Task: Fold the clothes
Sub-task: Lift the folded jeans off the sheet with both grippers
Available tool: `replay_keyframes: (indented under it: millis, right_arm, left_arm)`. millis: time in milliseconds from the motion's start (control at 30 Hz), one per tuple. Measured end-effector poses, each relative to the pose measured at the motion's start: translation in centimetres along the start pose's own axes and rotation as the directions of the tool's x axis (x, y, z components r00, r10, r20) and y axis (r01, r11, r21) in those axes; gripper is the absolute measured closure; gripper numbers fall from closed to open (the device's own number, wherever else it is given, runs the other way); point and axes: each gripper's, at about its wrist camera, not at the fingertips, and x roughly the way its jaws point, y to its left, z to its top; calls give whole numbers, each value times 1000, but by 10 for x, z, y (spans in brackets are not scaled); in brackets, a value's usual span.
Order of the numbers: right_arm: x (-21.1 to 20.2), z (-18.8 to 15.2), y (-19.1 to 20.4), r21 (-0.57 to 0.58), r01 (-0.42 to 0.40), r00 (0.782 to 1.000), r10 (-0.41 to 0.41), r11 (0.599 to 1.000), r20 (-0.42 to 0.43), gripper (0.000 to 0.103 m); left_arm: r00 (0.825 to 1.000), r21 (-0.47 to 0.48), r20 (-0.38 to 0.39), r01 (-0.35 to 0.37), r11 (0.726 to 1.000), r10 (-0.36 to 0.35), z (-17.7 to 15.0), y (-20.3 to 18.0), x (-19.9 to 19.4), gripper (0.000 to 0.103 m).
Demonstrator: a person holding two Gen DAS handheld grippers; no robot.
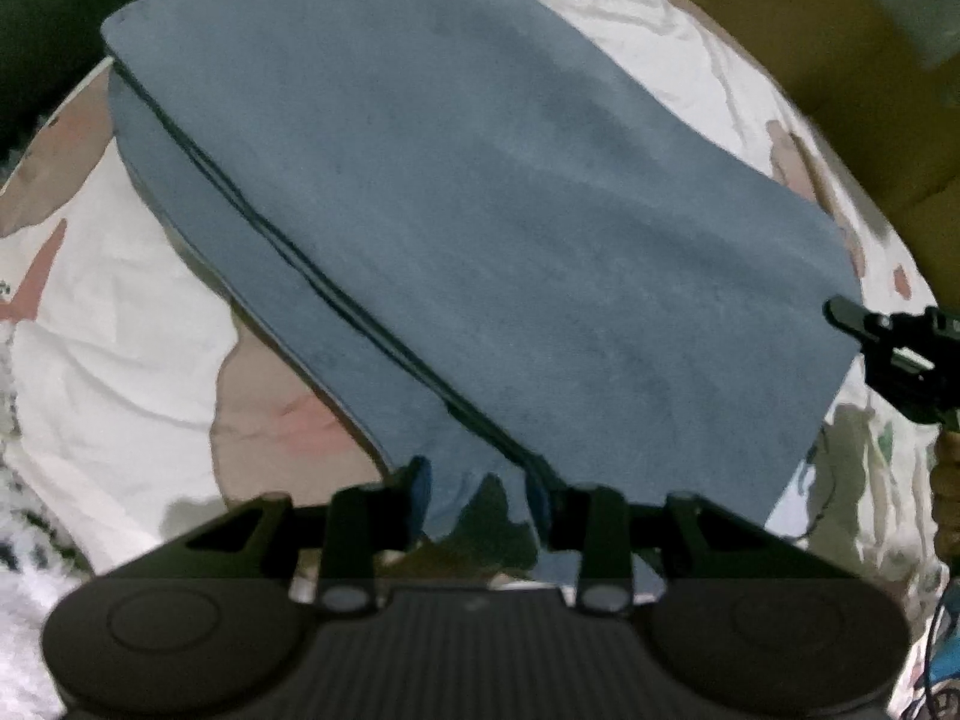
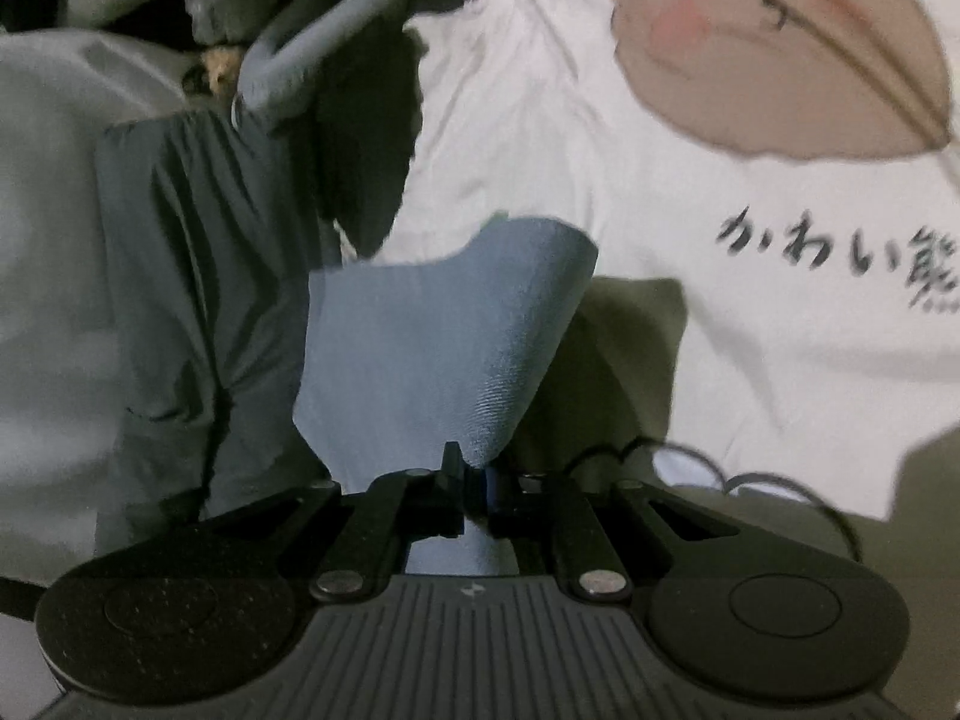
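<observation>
My left gripper (image 1: 480,495) – jaws part-spread, clamping a bunched edge of the folded blue-grey cloth garment (image 1: 480,228). My right gripper (image 2: 474,495) – jaws pinched nearly together on another corner of it, which stands up as a curled flap. The garment lies over a white cartoon-print bedsheet (image 1: 120,330); a dark grey garment (image 2: 180,300) sits left.

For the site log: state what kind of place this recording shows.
Most likely a bedroom at home, with the work done on a bed. A white cartoon-print bedsheet with wrinkles covers the surface, a blue-grey cloth is spread on it, and other garments lie piled beside.
</observation>
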Motion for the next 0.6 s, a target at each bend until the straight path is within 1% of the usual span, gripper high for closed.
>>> replay_keyframes:
  millis: [67, 100, 133, 200, 333, 433, 533, 600]
  right_arm:
    - [-10, 3, -1, 3, 14, 1000, -14, 1000, 15, 100]
    - [-16, 4, -2, 4, 18, 1000, -18, 1000, 21, 100]
    - [-21, 4, -3, 4, 23, 999, -23, 1000, 26, 103]
    - [-38, 10, -9, 12, 36, 997, -37, 999, 68, 103]
    - [-71, 23, -27, 30, 59, 987, -63, 998, 146, 103]
    - [-72, 20, -42, 52, 52, 989, -59, 997, 137, 103]
    - [-67, 14, -56, 79, 38, 991, -48, 996, 122, 102]
    - [-55, 6, -61, 84, 33, 995, -41, 996, 89, 100]
  left_arm:
    - [1000, 0, 5, 5, 1000, -5, -2, 1, -3, 66]
    - [1000, -1, 8, 7, 1000, -7, -8, 4, -8, 66]
    - [1000, 0, 13, 7, 1000, -7, -13, 5, -14, 66]
    - [1000, 1, 20, 9, 1000, -9, -14, 1, -19, 66]
    - [1000, -10, 25, 8, 1000, -8, -8, -7, -13, 66]
    - [999, -26, 31, 12, 1000, -11, -6, -8, -15, 66]
    - [999, -17, 39, 10, 1000, -9, -7, -10, -18, 61]
    - [999, -19, 38, 5, 1000, -4, -6, -10, -16, 60]
